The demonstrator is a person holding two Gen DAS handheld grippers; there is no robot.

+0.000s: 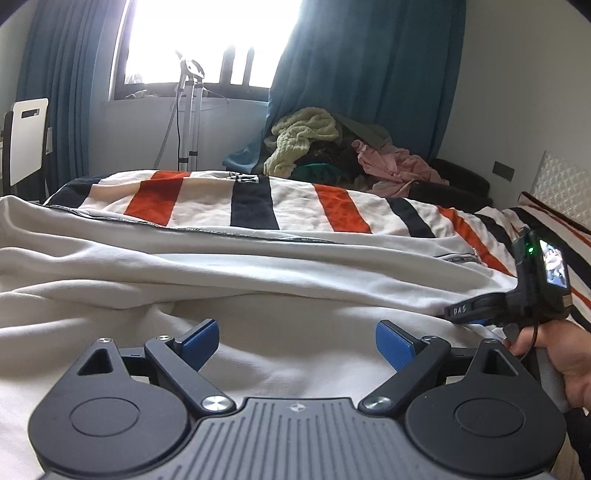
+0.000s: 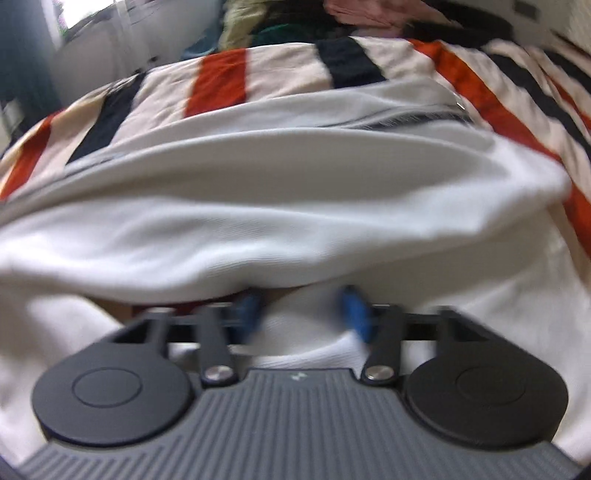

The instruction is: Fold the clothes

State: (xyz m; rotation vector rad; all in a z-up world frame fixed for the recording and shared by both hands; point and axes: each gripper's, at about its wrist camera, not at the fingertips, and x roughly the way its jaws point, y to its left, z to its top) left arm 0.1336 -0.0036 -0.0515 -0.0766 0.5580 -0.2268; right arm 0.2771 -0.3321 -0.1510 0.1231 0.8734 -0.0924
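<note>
Right gripper (image 2: 301, 314) pinching white garment (image 2: 295, 206) (blurred)

my right hand-held gripper (image 2: 303, 314): blue pads half-closed with a bunch of white garment (image 2: 280, 206) between them | garment: rumpled, spread over striped bed cover (image 2: 221, 81) | clothes pile (image 2: 295, 18): beyond the cover's far edge | view: blurred
</note>
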